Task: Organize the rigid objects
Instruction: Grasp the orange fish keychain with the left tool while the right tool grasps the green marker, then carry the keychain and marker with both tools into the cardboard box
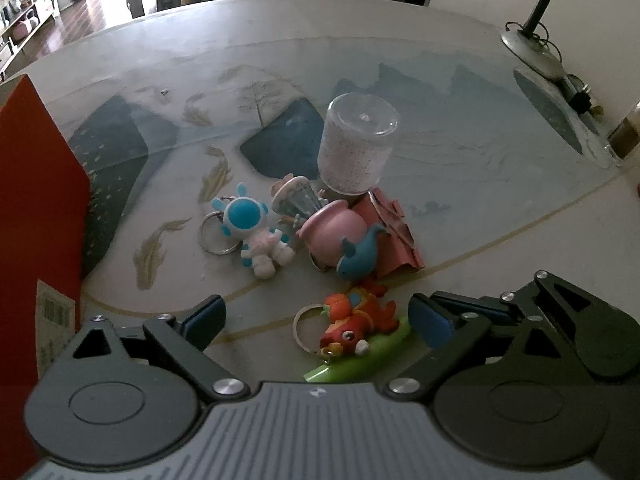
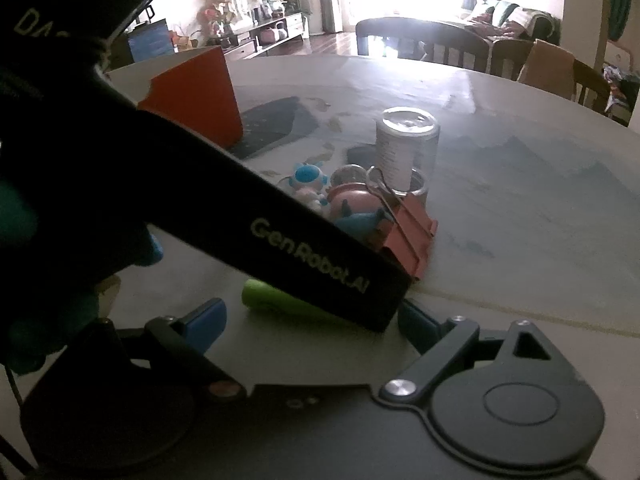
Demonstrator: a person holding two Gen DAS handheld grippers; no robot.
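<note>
Behind left gripper, green piece half hidden, toys partly blocked

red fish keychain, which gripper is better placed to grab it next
Left, most likely. The left gripper is open with the red fish keychain lying between its fingertips. The right gripper is open too, but the left gripper's body blocks its view of the fish.
</note>
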